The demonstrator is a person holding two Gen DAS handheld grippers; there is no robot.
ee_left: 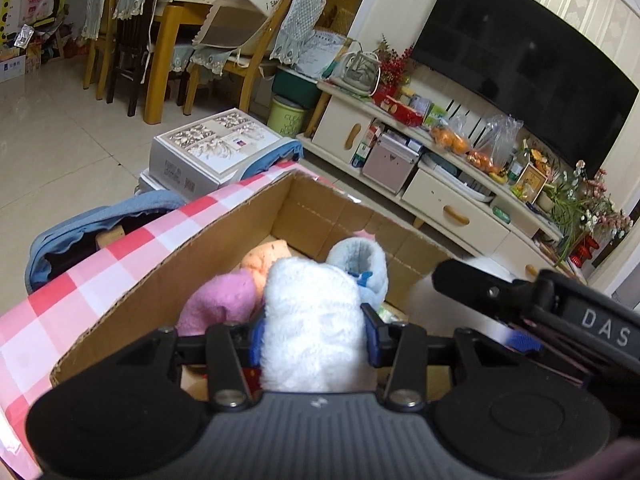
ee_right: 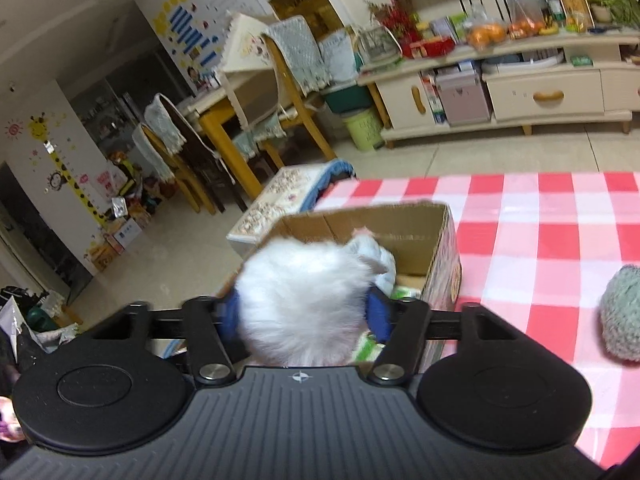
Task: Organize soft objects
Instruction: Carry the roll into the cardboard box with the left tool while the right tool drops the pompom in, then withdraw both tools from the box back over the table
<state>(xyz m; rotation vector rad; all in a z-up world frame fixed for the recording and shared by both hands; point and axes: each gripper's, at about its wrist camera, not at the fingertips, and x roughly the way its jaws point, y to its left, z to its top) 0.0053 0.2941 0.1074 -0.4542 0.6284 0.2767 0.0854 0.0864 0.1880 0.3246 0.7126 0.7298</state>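
**Two white bundles poised at the box**

Left gripper point(ee_left: 314, 336) first, right up at the lens: its blue pads point(ee_left: 256, 336) are clamped tight on a white fleecy roll point(ee_left: 312, 304), which bulges up between them. That roll hangs over the near end of the cardboard box point(ee_left: 224, 240), and the box is filling up. A pink roll point(ee_left: 220, 300) lies just left of the grip, an orange one point(ee_left: 264, 256) sits behind it, and a pale blue one point(ee_left: 360, 264) is tucked in at the right. All three are packed close together.

Over to the right gripper point(ee_right: 304, 312). Its jaws stand wide, with a white furry bundle point(ee_right: 304, 292) between them. The fluff reaches both pads, but the picture is blurred, and whether they squeeze it I cannot tell. This bundle too sits at the box's near edge, above the open top.

The box rests on a red-and-white checked cloth point(ee_right: 540, 240). Off to the right on that cloth, well apart from the box, lies a grey-green fuzzy ball point(ee_right: 622, 312).
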